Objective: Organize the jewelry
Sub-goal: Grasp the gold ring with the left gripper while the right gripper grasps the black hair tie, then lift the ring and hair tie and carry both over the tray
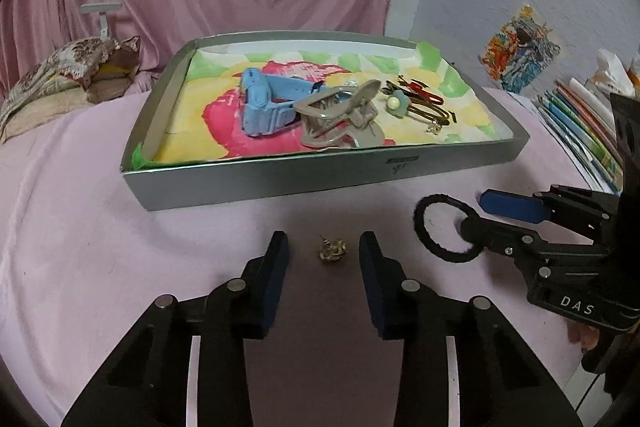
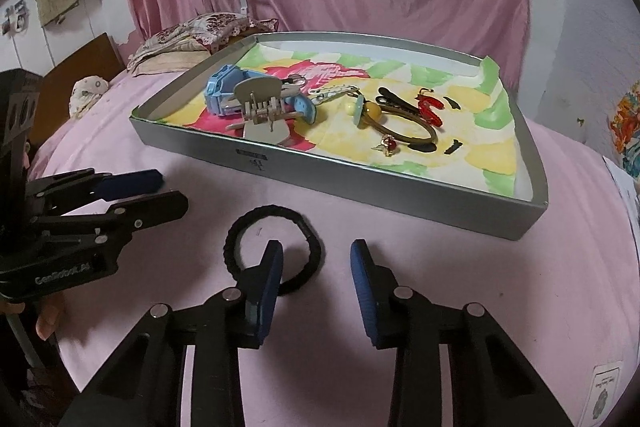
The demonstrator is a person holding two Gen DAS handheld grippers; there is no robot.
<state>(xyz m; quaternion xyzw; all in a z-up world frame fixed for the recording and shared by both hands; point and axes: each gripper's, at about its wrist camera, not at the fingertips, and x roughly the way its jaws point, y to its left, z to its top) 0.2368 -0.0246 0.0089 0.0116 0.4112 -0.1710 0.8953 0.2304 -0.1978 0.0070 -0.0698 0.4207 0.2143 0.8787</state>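
Observation:
A small gold earring (image 1: pixel 332 251) lies on the pink cloth between the fingers of my left gripper (image 1: pixel 324 259), which is open with neither pad touching it. A black hair tie (image 2: pixel 276 247) lies flat in front of the grey tray (image 2: pixel 360 183). My right gripper (image 2: pixel 316 267) is open; its left finger is over the inside of the ring, and the ring's right edge lies between the pads, untouched. The left wrist view shows the hair tie (image 1: pixel 440 227) with the right gripper (image 1: pixel 476 215) reaching into it. The left gripper (image 2: pixel 172 191) shows at the left of the right wrist view.
The tray (image 1: pixel 320 179) holds a blue watch (image 1: pixel 264 103), a beige hair claw (image 1: pixel 340 115), a pearl flower tie (image 1: pixel 396 103), a red clip (image 2: pixel 430 109) and a small gold charm (image 2: pixel 388 146). Books (image 1: pixel 580 131) are stacked at the right. Pillows (image 1: pixel 68 75) lie at the back left.

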